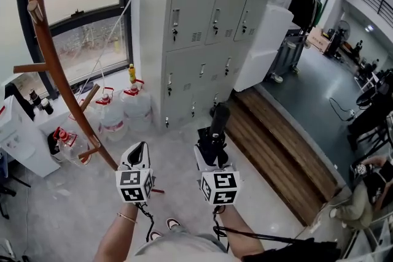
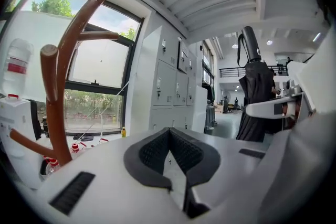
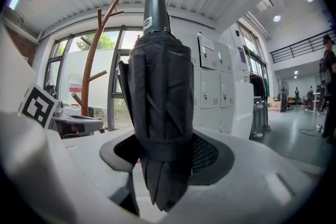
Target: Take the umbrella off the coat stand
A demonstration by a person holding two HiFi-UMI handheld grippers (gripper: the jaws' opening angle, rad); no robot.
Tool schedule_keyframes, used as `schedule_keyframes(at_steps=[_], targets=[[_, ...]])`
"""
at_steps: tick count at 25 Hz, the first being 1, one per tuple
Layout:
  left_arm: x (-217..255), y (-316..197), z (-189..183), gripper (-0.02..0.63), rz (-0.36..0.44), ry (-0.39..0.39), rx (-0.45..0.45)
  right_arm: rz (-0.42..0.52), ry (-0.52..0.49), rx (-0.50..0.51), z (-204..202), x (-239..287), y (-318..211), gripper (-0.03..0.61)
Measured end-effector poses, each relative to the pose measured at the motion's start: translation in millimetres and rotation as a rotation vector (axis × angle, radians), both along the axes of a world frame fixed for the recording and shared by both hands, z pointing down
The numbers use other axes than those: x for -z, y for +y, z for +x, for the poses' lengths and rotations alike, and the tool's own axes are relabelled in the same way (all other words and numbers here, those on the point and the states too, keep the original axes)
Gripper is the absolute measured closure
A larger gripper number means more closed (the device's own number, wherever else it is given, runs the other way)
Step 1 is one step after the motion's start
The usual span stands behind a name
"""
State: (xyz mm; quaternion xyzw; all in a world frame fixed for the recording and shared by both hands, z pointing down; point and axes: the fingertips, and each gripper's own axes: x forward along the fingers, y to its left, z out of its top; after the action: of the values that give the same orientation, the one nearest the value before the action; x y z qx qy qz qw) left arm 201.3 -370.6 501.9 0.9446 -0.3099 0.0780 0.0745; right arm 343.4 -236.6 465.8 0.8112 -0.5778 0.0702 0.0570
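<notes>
The black folded umbrella stands upright between the pads of my right gripper, which is shut on its strapped lower part. It hangs free in the air, to the right of the brown wooden coat stand and not touching it. In the right gripper view the stand is behind and to the left of the umbrella. My left gripper is beside the stand's lower trunk, its pads meeting at the tips with nothing between them. The left gripper view shows the stand at left and the umbrella at right.
Grey lockers stand straight ahead. Several water jugs sit under the window, next to a white cabinet at the left. A wooden step runs along the right. A person sits at the lower right.
</notes>
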Motion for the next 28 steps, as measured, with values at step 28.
schedule_keyframes(at_steps=[28], targets=[[-11.8,-1.3,19.6,0.611,0.017,-0.022,-0.009,-0.032,-0.033,-0.017,11.7,-30.0,18.1,0.328]])
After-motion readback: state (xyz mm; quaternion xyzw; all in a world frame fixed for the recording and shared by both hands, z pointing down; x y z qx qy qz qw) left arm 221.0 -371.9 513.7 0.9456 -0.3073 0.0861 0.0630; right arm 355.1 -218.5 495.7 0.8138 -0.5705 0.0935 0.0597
